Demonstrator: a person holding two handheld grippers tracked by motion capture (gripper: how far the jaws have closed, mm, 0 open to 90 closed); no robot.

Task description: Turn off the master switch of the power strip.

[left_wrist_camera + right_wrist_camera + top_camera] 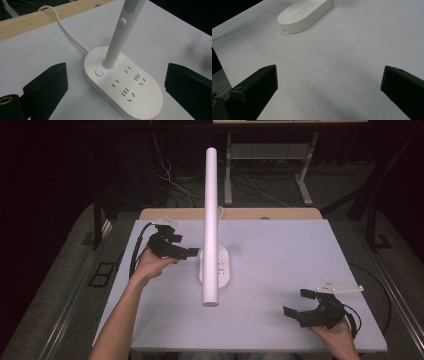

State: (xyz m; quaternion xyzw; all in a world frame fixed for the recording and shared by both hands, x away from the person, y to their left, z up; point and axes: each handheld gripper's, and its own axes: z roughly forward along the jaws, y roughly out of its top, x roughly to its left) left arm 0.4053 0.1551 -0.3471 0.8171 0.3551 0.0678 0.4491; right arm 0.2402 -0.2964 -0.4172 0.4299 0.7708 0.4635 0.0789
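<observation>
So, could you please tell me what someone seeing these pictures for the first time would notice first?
Most likely the tall white lamp standing mid-table, its stem rising from an oval base that carries sockets and a small button glowing blue. A white cord runs from the base toward the table's wooden far edge. Next come the two black grippers: the left gripper open just beside the base, the right gripper open near the table's front right corner.

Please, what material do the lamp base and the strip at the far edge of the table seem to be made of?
The lamp base looks like white moulded plastic with a smooth, slightly satin finish: rounded edges, soft highlights, clean socket slots. The strip at the table's far edge looks like light wood or wood-look laminate, judging by its pale tan colour and faint grain.
</observation>
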